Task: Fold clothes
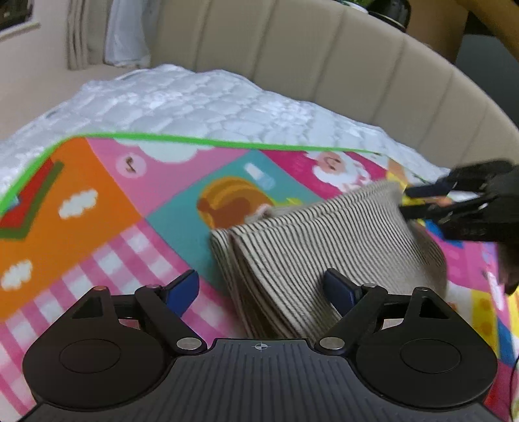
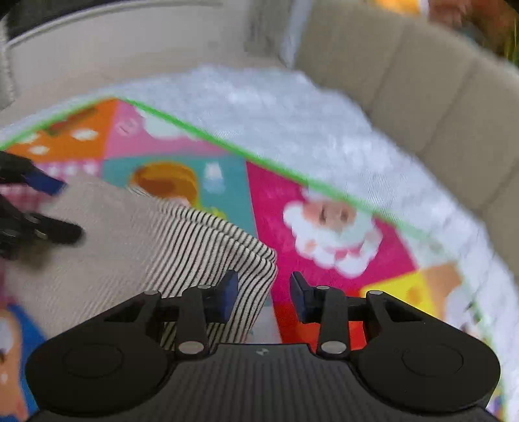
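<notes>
A bright cartoon-printed play mat with a green border (image 1: 107, 207) lay on a white quilted mattress cover (image 1: 201, 104). A beige padded headboard with vertical channels (image 1: 324, 61) curved behind the bed; pale curtains (image 1: 97, 32) hung at the far left corner. A dark plant pot (image 1: 389, 13) stood behind the headboard, blurred.

A beige garment with thin black stripes, folded into several layers (image 1: 311, 246), rested on the mat over the teal and pink panels.

Left tongs (image 1: 262, 290): wide open, holding nothing, right pad over the near edge of the garment; whether it touched could not be told.

Right tongs (image 2: 263, 292): open, holding nothing, straddling the garment's right corner, left pad above the cloth. Right view motion-blurred.
</notes>
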Tool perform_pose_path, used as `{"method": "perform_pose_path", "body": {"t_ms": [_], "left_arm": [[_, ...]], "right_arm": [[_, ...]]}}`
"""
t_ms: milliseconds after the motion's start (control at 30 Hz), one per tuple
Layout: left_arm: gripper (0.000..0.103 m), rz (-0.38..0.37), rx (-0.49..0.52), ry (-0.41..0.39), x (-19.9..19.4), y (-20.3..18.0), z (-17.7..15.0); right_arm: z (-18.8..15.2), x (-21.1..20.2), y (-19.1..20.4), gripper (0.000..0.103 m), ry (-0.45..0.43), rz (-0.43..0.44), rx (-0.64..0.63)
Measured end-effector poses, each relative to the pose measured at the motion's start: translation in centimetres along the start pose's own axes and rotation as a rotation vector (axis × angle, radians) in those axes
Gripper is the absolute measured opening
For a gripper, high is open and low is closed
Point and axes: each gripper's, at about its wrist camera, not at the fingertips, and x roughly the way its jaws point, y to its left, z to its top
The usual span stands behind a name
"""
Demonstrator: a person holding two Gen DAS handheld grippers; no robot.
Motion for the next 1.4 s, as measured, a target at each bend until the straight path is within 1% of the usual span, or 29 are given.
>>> {"method": "perform_pose_path", "body": {"t_ms": [33,67,133,200,267,367,433,500,633,700,833,933,1267,1333,1400], "left_arm": [[0.09,0.011,0.002,0.005,0.3,-0.1,0.3],[0.09,0.023,0.004,0.009,0.6,-0.2,0.5],[0.091,0.046,0.007,0.019,1.2,-0.4,1.0],[0.093,0.056,0.016,0.039,2.0,-0.6,1.2],[0.098,0.064,0.014,0.049,2.7,-0.5,1.3],[0.099,0.05,-0.059,0.057,3.5,0.2,1.2],[0.099,0.049,-0.09,0.057,3.8,0.3,1.2],[0.099,0.058,-0.08,0.055,3.7,0.1,1.1],[0.099,0.081,-0.048,0.047,3.4,-0.3,1.0],[0.099,0.09,-0.047,0.043,3.3,-0.5,0.9],[0.1,0.105,-0.046,0.036,3.3,-0.7,0.8],[0.1,0.114,-0.05,0.036,3.2,-0.7,0.7],[0.101,0.139,-0.064,0.033,2.5,-1.1,0.8],[0.101,0.137,-0.075,0.034,2.4,-1.1,0.7],[0.101,0.134,-0.09,0.035,2.4,-0.9,0.6]], "right_arm": [[-0.4,1.4,-0.1,0.035,0.014,-0.007,0.017],[-0.8,2.3,-0.2,0.035,0.004,-0.012,0.036],[-1.7,2.3,-0.6,0.035,-0.044,-0.01,0.098],[-2.2,2.0,-1.0,0.035,-0.066,0.0,0.144],[-2.7,1.7,-1.1,0.036,-0.082,0.007,0.174],[-2.4,1.6,-1.5,0.043,-0.069,0.004,0.205],[-2.1,1.5,-1.5,0.05,-0.061,-0.01,0.208],[-2.0,1.4,-1.5,0.052,-0.058,-0.02,0.211],[-1.8,0.9,-1.8,0.055,-0.058,-0.021,0.261],[-1.8,0.5,-2.2,0.058,-0.058,-0.016,0.288],[-2.2,-0.7,-2.7,0.067,-0.065,0.0,0.323],[-2.6,-1.6,-2.7,0.068,-0.067,0.016,0.334],[-3.0,-6.0,-0.8,0.072,-0.091,0.038,0.27],[-3.3,-7.0,-0.4,0.073,-0.091,0.056,0.273],[-3.8,-7.8,-0.3,0.075,-0.077,0.095,0.316]]}}
